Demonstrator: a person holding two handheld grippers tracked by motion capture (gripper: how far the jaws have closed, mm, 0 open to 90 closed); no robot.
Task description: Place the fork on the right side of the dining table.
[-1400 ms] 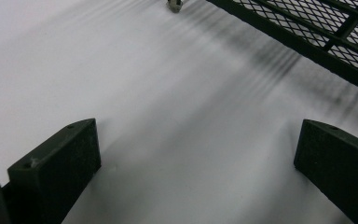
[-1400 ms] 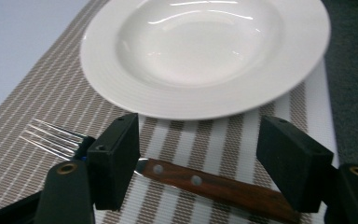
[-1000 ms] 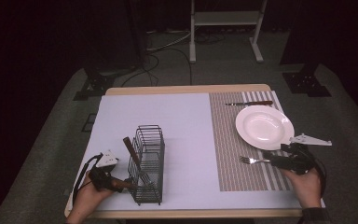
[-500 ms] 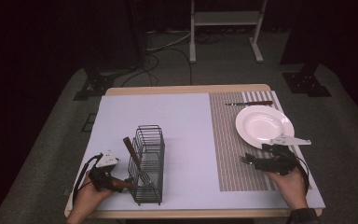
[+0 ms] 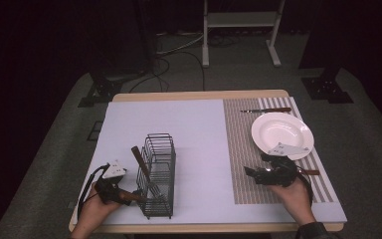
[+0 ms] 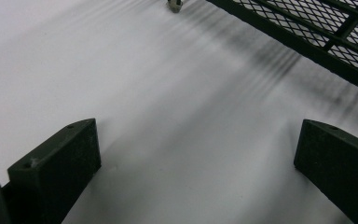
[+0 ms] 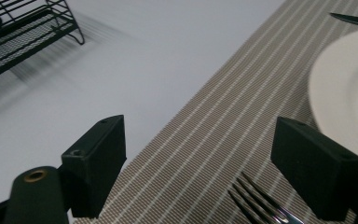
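The right gripper (image 5: 252, 174) hangs low over the striped placemat (image 5: 243, 149), jaws wide apart and holding nothing. The fork (image 7: 261, 203) lies on the mat between its 2 jaws, just beside the white plate (image 5: 281, 132). The left gripper (image 6: 196, 163) rests open on the surface by the wire rack (image 5: 158, 174).

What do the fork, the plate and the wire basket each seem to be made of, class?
Fork: shiny metal, probably steel; the tines glint. Its handle looks brown, perhaps wood.
Plate: glossy white, likely ceramic; smooth, with soft highlights.
Wire basket: thin rods and mesh with a matt black coat, probably painted metal.
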